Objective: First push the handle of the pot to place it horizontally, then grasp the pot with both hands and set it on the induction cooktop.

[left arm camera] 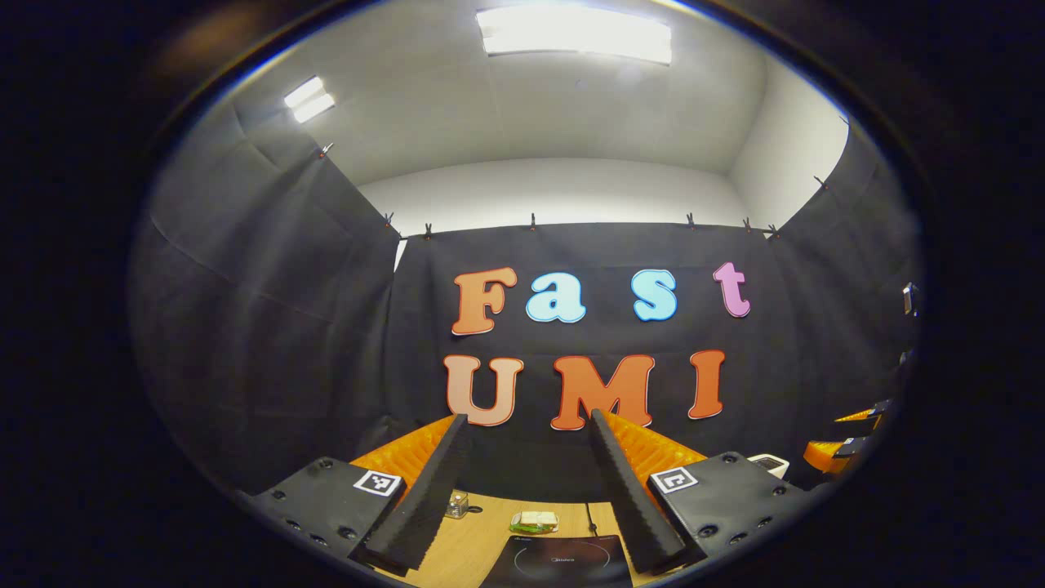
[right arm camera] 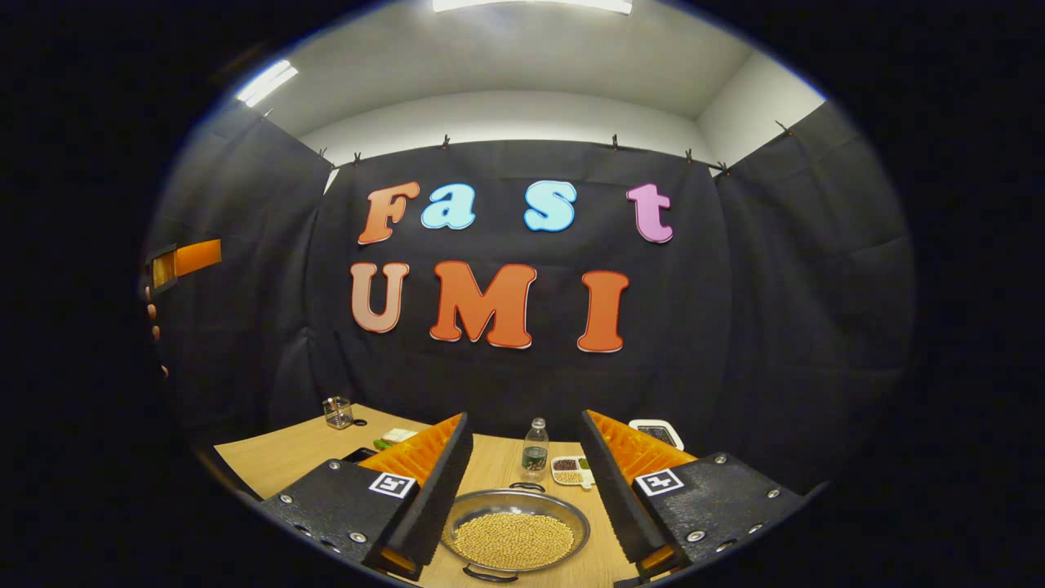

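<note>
Left gripper view: the left gripper (left arm camera: pixel 529 425) is held above the table (left arm camera: pixel 473 543) with its fingers spread wide and nothing between them. Below the gap lies the cooktop (left arm camera: pixel 559 562), a dark slab with a ring marking, at the near edge of the table. Behind it rests a small wrapped packet (left arm camera: pixel 535 521), and to the left of that a small glass jar (left arm camera: pixel 457 505). At the far right edge, part of the right gripper (left arm camera: pixel 849 437) is seen.

Right gripper view: the right gripper (right arm camera: pixel 524 425) is likewise spread open, pinching nothing. Between and below its fingers sits the pot (right arm camera: pixel 516 532), a shallow metal pan filled with pale beans, resting on the table (right arm camera: pixel 277 457). One dark handle (right arm camera: pixel 490 576) is at the near rim, another at the far rim. Neither finger touches the pot. Behind the pot stands a water bottle (right arm camera: pixel 535 449), upright, and just to its right a divided dish (right arm camera: pixel 571 471) holding dark and light grains. Farther right lies a white scale (right arm camera: pixel 657 431). At the left of the table stands the glass jar (right arm camera: pixel 337 412). At the far left edge the left gripper (right arm camera: pixel 184 261) is seen, held by a hand (right arm camera: pixel 153 327).
</note>
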A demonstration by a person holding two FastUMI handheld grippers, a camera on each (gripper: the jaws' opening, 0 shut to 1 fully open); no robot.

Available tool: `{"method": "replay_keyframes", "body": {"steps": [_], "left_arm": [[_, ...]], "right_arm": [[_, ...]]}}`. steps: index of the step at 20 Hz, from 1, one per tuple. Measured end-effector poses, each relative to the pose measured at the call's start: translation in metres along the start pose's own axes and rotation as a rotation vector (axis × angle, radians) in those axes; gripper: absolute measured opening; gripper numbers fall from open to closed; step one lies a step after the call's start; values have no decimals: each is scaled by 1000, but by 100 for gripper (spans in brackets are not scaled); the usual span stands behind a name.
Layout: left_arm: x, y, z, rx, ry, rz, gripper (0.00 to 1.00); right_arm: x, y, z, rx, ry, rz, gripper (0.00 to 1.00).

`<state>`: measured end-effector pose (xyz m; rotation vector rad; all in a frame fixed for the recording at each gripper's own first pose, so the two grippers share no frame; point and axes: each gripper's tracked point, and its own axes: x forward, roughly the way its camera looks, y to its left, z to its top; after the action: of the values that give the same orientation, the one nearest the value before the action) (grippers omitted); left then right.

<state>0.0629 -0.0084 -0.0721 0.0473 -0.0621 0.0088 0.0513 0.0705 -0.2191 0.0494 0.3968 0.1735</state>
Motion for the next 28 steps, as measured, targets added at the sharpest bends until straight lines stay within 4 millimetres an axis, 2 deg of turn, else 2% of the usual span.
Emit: {"method": "replay_keyframes", "body": {"steps": [3,4,5,6,8,9,13,16,17,18,21,22,24,28], "left_arm": [[16,1,-25,-19,46,-6,92],[20,2,-34,-28,65,-9,95],[27,3,-41,-32,80,-9,92],[32,5,-47,-31,91,-3,98],[40,10,-57,-19,108,9,93],[43,10,-61,-15,113,11,95],[54,12,-78,-24,130,16,95],[58,12,-98,-30,164,21,95],[59,11,-101,-24,167,24,95],[60,10,-102,-10,161,30,98],[61,9,-105,53,147,43,95],[61,4,-106,59,146,39,95],[63,1,-109,57,152,31,98],[68,1,-117,67,165,24,95]], "right_arm": [[14,10,-31,20,83,50,79],[18,14,-40,25,110,67,77],[22,19,-51,31,136,86,76],[25,23,-60,36,164,104,76],[28,31,-85,37,233,139,72],[28,37,-100,33,273,168,71],[17,57,-161,80,459,255,54],[5,68,-204,132,591,303,33],[3,70,-215,133,621,310,31],[0,73,-222,134,650,322,25],[-10,90,-251,158,769,381,17],[-10,96,-259,168,802,392,10],[-13,102,-275,177,862,407,7],[-23,115,-306,206,987,421,2]]}}
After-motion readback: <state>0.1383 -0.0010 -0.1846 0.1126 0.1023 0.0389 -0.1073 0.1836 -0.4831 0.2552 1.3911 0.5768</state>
